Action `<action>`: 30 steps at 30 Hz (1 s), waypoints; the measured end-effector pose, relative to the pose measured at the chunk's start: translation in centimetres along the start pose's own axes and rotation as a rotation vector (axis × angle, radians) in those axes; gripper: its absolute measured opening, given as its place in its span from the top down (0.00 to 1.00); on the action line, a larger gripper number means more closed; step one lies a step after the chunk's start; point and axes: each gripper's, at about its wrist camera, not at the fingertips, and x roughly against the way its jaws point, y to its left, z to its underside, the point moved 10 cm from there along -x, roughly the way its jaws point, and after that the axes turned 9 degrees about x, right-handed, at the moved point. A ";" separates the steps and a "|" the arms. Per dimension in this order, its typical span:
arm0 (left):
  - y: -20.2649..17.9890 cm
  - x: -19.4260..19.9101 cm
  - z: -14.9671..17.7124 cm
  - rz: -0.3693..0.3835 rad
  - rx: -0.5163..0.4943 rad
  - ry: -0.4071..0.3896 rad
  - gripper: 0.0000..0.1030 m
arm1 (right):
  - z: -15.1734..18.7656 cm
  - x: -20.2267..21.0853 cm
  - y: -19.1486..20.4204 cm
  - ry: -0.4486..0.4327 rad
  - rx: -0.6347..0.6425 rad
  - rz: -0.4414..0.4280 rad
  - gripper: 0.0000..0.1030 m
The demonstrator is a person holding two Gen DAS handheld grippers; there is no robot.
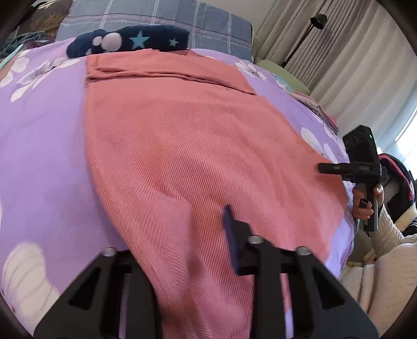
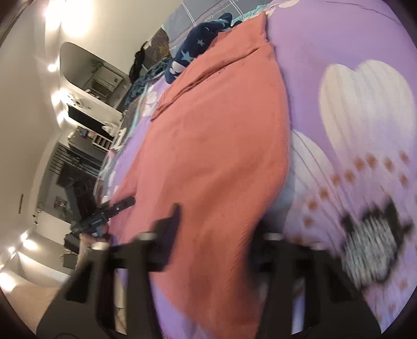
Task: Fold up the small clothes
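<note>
Salmon-pink ribbed knit garment (image 1: 187,146) spread flat on purple flower-print bedsheet (image 1: 44,135), just below navy star-patterned cloth (image 1: 130,41). Left gripper (image 1: 208,229) clamped on near hem. Right gripper (image 2: 216,229) pinched shut on opposite corner.

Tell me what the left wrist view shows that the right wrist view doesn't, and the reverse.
Left wrist only: pale curtains, a floor lamp, and a hand in a cream sleeve holding the right gripper.
Right wrist only: a white dresser with mirror and the left gripper at the cloth's edge.
Both: the salmon ribbed garment spread on the purple floral bedsheet, and a navy star-print item beyond it.
</note>
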 end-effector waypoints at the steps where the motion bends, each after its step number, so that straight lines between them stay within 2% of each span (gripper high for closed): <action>1: -0.1 -0.1 -0.2 -0.009 -0.004 -0.001 0.88 | -0.2 0.0 -0.1 -0.008 -0.023 -0.012 0.96; 3: -0.2 0.5 -0.3 -0.026 -0.015 -0.017 0.97 | -1.0 1.2 0.1 -0.071 -0.050 -0.058 0.96; 5: -0.8 1.9 -0.6 -0.023 -0.032 -0.063 0.98 | -1.8 3.2 0.9 -0.137 -0.034 -0.091 0.96; 7: -2.1 4.5 -1.6 0.024 -0.033 -0.142 0.99 | -2.5 5.3 2.4 -0.194 -0.008 -0.142 0.96; 10: -4.6 8.8 -3.4 0.095 -0.050 -0.268 0.99 | -4.1 9.7 4.8 -0.298 0.055 -0.165 0.96; 13: -8.0 13.5 -4.3 0.165 -0.106 -0.383 0.99 | -4.9 15.0 7.4 -0.405 0.105 -0.237 0.96; 15: -10.3 15.9 -3.9 0.193 -0.154 -0.428 0.99 | -4.5 17.9 8.9 -0.452 0.160 -0.232 0.96; 16: -11.5 17.0 -3.3 0.202 -0.184 -0.445 0.98 | -3.8 19.7 9.8 -0.468 0.204 -0.203 0.96; 19: -13.5 18.1 -1.5 0.176 -0.239 -0.446 0.97 | -2.2 21.7 10.2 -0.469 0.251 -0.123 0.92; 22: -13.3 16.0 -0.5 0.149 -0.231 -0.397 0.96 | -1.5 20.3 8.8 -0.443 0.209 -0.093 0.90; 25: -11.3 13.5 -1.6 0.103 -0.170 -0.356 0.95 | -3.0 17.6 6.0 -0.418 0.122 -0.093 0.91; 30: -7.9 10.6 -6.2 0.098 -0.051 -0.322 0.91 | -7.9 13.0 2.1 -0.404 0.054 -0.041 0.91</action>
